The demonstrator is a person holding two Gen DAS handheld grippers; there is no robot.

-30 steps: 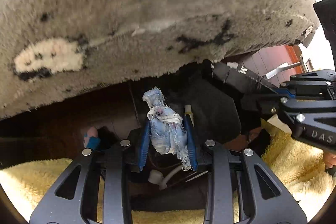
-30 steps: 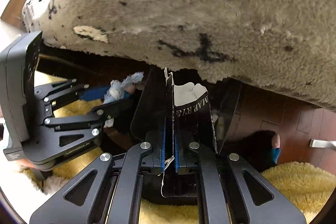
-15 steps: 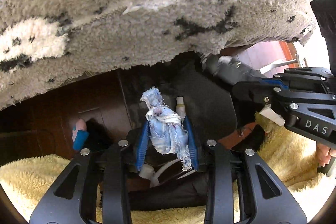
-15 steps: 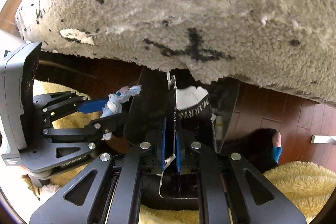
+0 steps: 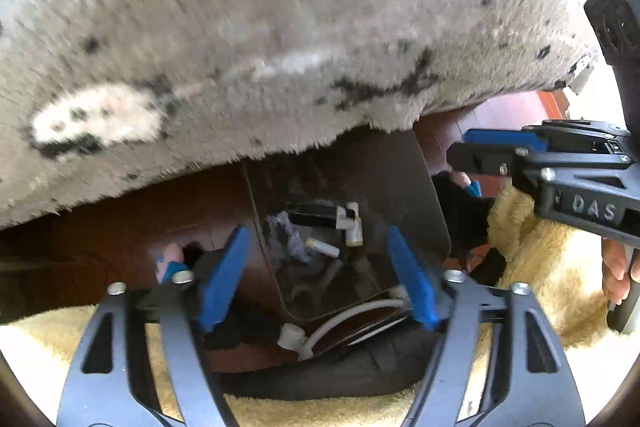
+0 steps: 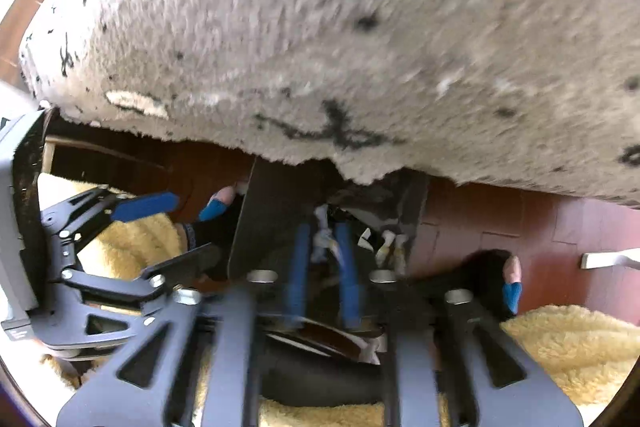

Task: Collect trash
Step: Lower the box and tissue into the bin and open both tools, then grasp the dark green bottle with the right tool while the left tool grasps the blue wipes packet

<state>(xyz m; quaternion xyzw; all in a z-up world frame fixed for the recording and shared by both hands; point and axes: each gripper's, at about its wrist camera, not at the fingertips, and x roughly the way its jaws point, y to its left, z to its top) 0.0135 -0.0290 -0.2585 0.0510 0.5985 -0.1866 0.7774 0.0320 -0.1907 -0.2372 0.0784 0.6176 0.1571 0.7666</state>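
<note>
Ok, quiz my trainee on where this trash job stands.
1. True or false: the left tool grips the bluish wad.
2. Where does the black carton lie: A on the grey rug, B in the bin, C on the yellow fleece?
3. What do the right tool's pads hold?
Key: 1 false; its jaws have just been opening, the wad lies in the bin. 2 B. 3 nothing; its jaws have just been opening too.

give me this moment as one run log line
left gripper: jaws just opened, empty | right gripper: jaws just opened, empty | bin: crumpled tissue, black carton inside
</note>
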